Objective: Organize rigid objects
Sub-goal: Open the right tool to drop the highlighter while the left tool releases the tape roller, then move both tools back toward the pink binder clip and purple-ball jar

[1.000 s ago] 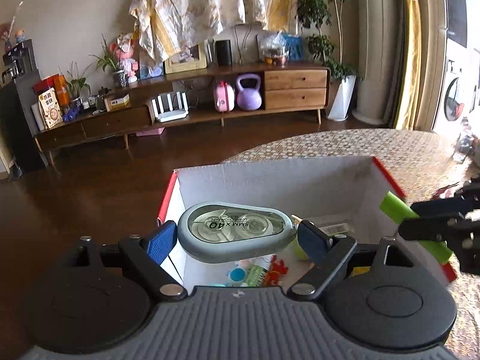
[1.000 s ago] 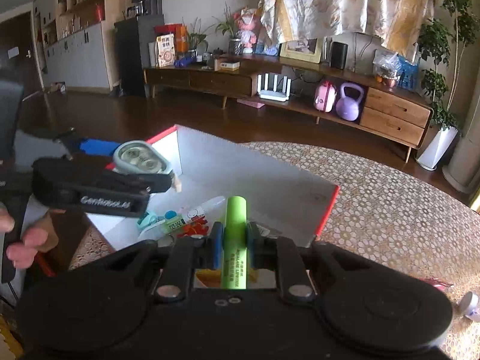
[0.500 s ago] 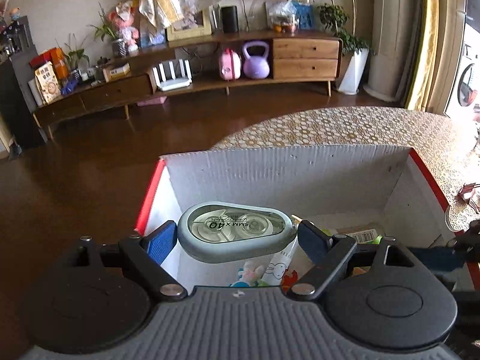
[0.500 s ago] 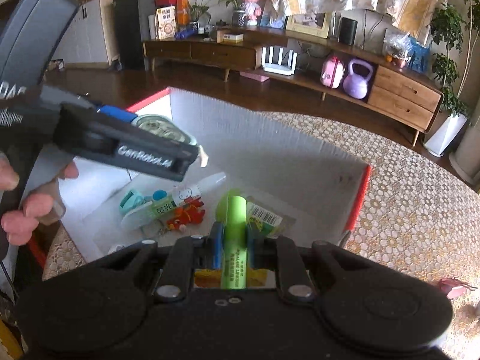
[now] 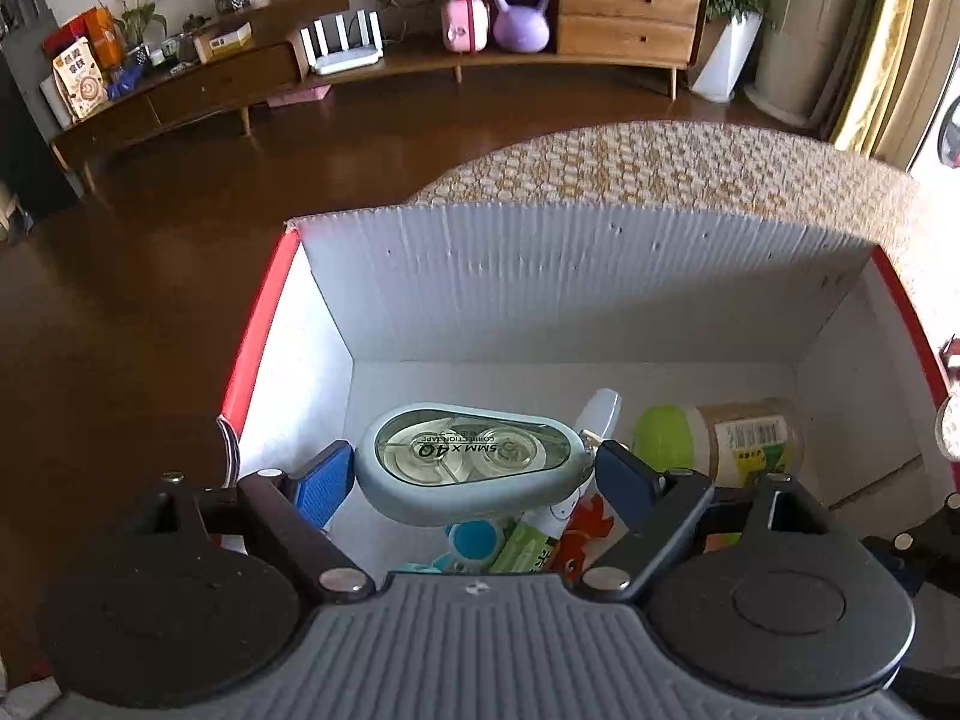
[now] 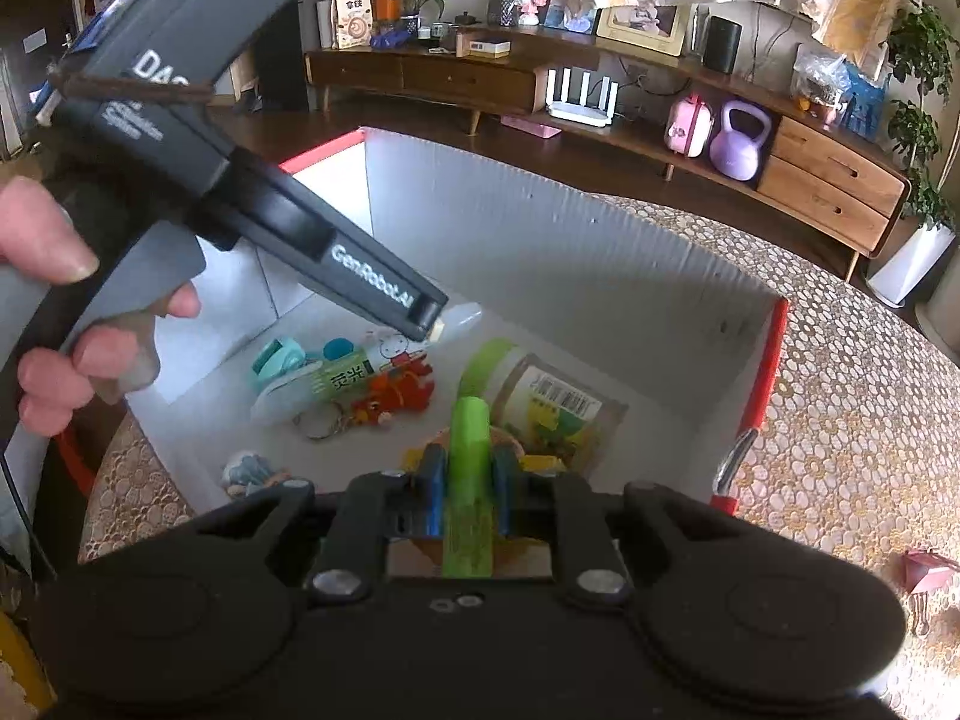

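Observation:
My left gripper [image 5: 471, 471] is shut on a grey-blue correction tape dispenser [image 5: 471, 459] and holds it inside the open white cardboard box with red edges [image 5: 540, 276], above the items on its floor. My right gripper [image 6: 469, 477] is shut on a green highlighter pen [image 6: 469, 480] and holds it over the box's near right part [image 6: 570, 252]. The left gripper's body [image 6: 312, 246] shows in the right wrist view, reaching down into the box; the tape is mostly hidden there.
On the box floor lie a green-capped jar [image 6: 540, 396], a glue tube [image 6: 336, 381], a red toy [image 6: 396, 393], a teal item [image 6: 279, 357] and a key ring [image 6: 315, 423]. The box stands on a lace-covered round table [image 6: 840, 420]. A small pink object [image 6: 924, 570] lies on the table to the right.
Both grippers have moved forward and down into the box with their objects. The box floor and its contents now show more fully.

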Demonstrator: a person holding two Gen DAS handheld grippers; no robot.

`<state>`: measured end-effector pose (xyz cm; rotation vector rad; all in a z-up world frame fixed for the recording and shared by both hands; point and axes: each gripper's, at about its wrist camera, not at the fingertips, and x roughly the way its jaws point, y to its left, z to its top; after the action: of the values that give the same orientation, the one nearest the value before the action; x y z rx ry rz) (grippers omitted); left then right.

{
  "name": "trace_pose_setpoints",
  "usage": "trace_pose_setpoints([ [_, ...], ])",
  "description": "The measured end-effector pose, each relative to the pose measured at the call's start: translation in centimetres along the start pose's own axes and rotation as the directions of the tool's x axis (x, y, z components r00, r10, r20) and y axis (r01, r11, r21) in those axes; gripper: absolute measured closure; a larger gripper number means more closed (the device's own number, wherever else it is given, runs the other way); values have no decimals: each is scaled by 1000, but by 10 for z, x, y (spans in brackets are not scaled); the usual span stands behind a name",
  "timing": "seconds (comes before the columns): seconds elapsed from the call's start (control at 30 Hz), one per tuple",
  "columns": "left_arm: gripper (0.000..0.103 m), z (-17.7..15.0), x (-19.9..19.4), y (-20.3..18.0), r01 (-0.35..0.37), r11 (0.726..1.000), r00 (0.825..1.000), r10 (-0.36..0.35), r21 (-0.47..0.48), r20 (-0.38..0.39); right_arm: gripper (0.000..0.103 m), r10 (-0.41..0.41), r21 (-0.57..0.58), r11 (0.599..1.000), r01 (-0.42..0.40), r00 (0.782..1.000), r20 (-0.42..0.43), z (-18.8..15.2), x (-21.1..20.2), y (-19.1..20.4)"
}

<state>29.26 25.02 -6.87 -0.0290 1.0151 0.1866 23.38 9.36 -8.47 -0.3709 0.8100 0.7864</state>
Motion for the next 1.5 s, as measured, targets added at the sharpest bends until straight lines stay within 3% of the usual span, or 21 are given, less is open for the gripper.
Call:
trace_pose_setpoints([
  [0.33,15,-1,-1,-9,-11,999,1000,12,52,-18,71,17,16,1000,-17,1000,-9,1,-5,3],
  [0.5,15,-4,-9,-14,-36,996,999,34,76,25,63,20,24,1000,-20,1000,1,1,-14,4],
  [0.8,15,-9,-35,-11,-7,1000,994,4,29,114,48,46,1,999,-46,998,45,-2,-44,15],
  [1.13,15,-23,-88,-20,15,1000,968,-15,2,249,30,60,-9,998,-60,989,139,-7,-99,24],
  [1.5,15,-41,-145,-47,26,998,936,-42,49,351,19,47,-1,999,-48,974,223,-29,-157,17],
])
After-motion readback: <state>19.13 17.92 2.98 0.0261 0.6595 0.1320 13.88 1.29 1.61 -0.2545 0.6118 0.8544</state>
